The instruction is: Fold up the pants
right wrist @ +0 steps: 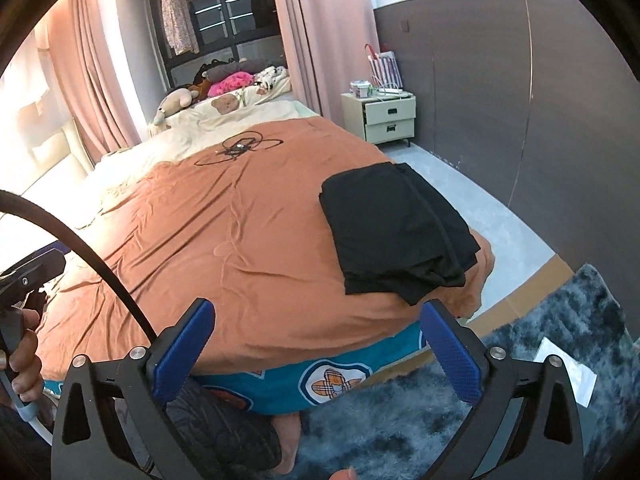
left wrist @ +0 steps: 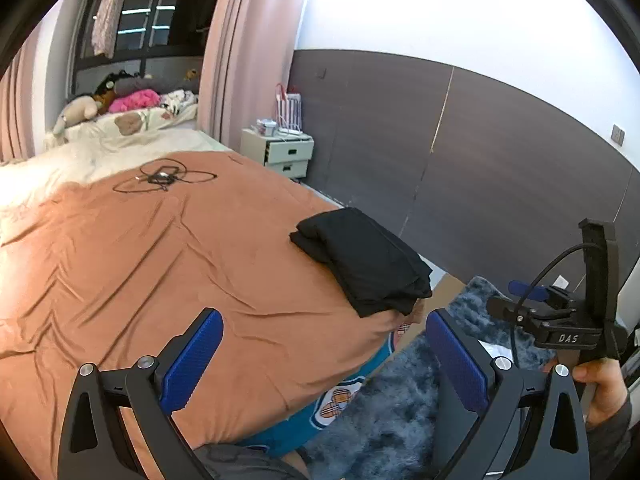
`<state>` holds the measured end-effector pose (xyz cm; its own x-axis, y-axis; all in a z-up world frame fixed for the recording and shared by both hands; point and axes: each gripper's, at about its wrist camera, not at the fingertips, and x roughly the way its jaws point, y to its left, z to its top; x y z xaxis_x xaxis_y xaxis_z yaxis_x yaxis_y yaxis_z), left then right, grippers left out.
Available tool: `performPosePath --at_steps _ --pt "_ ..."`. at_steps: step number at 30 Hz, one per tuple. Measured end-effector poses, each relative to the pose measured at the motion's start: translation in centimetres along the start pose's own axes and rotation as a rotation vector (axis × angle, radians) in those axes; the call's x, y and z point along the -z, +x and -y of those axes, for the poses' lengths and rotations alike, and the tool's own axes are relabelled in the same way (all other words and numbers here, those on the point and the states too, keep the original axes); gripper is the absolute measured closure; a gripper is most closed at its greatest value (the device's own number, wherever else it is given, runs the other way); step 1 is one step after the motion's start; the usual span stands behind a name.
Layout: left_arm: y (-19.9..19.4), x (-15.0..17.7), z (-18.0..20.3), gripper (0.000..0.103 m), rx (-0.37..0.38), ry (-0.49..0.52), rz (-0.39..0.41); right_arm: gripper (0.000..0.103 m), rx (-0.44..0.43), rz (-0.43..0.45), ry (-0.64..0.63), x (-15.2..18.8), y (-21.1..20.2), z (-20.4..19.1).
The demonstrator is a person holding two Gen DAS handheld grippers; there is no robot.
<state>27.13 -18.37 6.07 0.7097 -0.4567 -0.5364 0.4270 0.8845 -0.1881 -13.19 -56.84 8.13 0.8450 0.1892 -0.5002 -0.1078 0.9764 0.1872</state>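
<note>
Both blue-padded grippers, left (left wrist: 324, 354) and right (right wrist: 318, 346), hang spread and empty beside the folded black fabric pants (right wrist: 396, 228), whose ragged near edge arguably needs squaring.

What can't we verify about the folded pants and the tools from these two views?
- Black pants, both views: inner layers hidden under the top fold; fabric too dark to count layers.
- Right tool, left wrist view: tips edge-on, so whether they are apart is unclear there.
- Left tool, right wrist view: cut off by the frame edge.
</note>
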Motion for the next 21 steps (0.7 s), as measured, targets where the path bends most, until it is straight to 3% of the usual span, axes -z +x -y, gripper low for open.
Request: performPosePath --at_steps 7,21 --pt "-3.9 1.2 -0.6 0.0 -0.054 0.009 0.036 0.0 -0.02 0.032 -0.012 1.2 -1.7 -2.0" --pt "-12.1 4.0 -3.1 0.0 -0.16 -0.024 0.113 0.0 0.061 0.121 0.046 5.8 -4.5 -5.7"
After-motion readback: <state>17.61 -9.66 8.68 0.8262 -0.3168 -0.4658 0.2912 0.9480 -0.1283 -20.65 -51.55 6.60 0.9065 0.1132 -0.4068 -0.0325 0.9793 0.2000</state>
